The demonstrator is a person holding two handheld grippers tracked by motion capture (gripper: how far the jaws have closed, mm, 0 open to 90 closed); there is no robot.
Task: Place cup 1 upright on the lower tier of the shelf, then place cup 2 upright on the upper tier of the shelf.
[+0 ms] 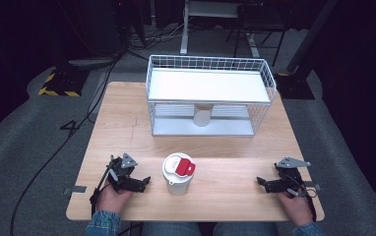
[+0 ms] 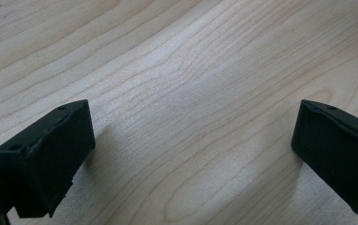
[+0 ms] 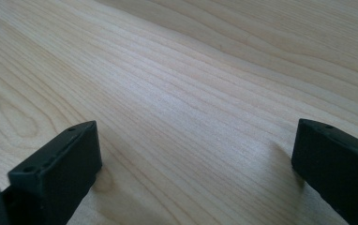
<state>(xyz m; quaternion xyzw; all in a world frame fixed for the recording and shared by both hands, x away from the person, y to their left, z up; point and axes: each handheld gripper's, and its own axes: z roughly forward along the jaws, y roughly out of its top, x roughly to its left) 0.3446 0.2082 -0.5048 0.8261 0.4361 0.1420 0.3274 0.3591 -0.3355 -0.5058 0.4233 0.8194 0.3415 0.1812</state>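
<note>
White cup (image 1: 178, 181), red-tabbed lid, upright between left tongs (image 1: 144, 181) and right tongs (image 1: 261, 182); both tongs spread, empty.

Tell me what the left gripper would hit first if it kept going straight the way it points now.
Probably the white cup with the red lid. The left gripper, jaws open and low over the table, points right toward it, with bare wood between; exact alignment is hard to judge.
</note>
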